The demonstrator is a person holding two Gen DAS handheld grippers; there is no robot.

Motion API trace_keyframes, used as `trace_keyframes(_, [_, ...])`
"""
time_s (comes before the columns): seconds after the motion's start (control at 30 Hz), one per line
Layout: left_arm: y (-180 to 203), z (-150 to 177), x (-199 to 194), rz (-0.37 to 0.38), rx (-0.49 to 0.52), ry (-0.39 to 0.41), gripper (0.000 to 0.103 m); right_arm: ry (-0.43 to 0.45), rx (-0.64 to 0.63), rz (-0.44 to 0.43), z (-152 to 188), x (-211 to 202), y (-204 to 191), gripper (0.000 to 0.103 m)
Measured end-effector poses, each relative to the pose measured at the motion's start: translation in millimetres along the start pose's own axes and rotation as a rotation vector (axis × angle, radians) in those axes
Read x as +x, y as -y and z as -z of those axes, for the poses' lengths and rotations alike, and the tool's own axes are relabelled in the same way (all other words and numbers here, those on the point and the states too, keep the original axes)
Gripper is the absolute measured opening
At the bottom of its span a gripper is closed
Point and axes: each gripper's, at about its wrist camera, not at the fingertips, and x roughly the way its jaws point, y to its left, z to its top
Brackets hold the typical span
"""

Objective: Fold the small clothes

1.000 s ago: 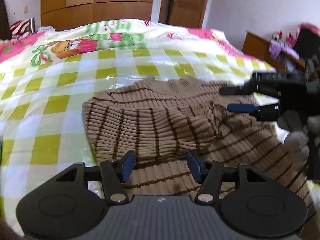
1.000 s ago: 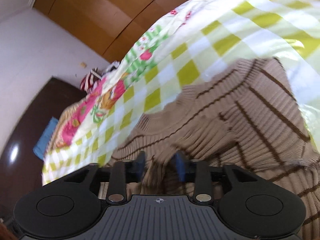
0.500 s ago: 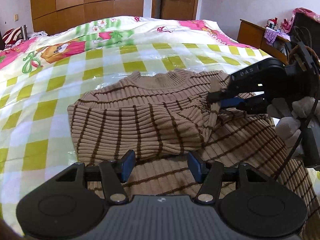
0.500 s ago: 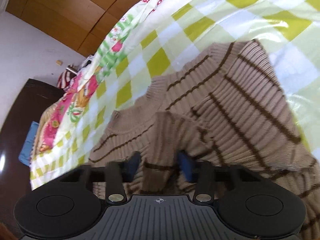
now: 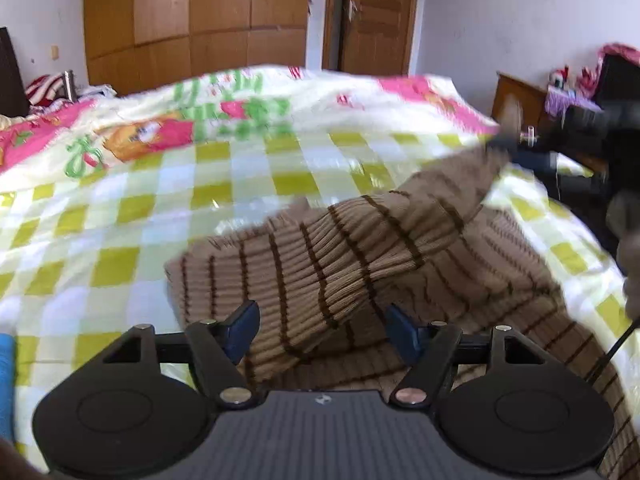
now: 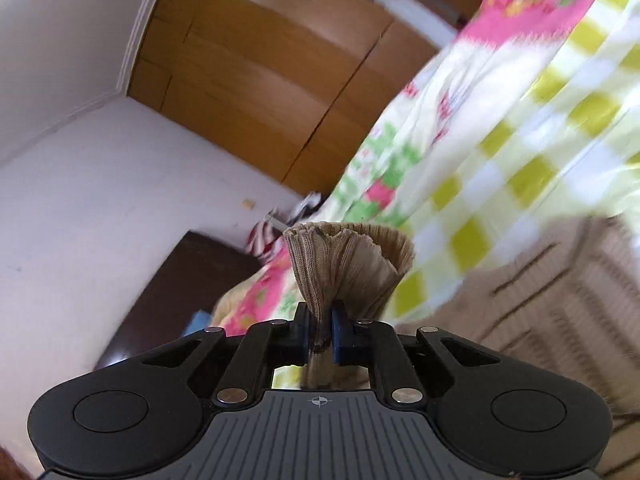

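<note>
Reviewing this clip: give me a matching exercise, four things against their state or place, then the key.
Things:
1. right gripper
2. left gripper
3. tan ribbed sweater with brown stripes
4. yellow-green checked bedspread

States:
A. jaws apart and opening, pads pressing nothing
B. spread under the garment
C. jaws closing on a bunched knit cuff
D. one sleeve lifted off the bed

Pairs: 1-C, 2-A, 3-D, 4-B
</note>
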Motion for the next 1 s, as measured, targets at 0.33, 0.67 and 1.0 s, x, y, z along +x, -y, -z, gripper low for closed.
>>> trace_keyframes(0.33, [-3, 12, 34, 0.006, -0.003, -0.135, 0.081, -0.104, -0.048, 0.391, 23, 3, 71, 0.015])
trace_keyframes(0.67, [-8, -16, 30, 0.05, -0.001, -0.044, 0.082, -0.181, -0.042, 0.382, 11, 29, 64, 0.022])
trace_keyframes(1.0, [-8, -8, 89, -0.01, 0.026, -0.081, 0.082, -0.059, -0.128, 0.441, -10, 20, 64, 0.013])
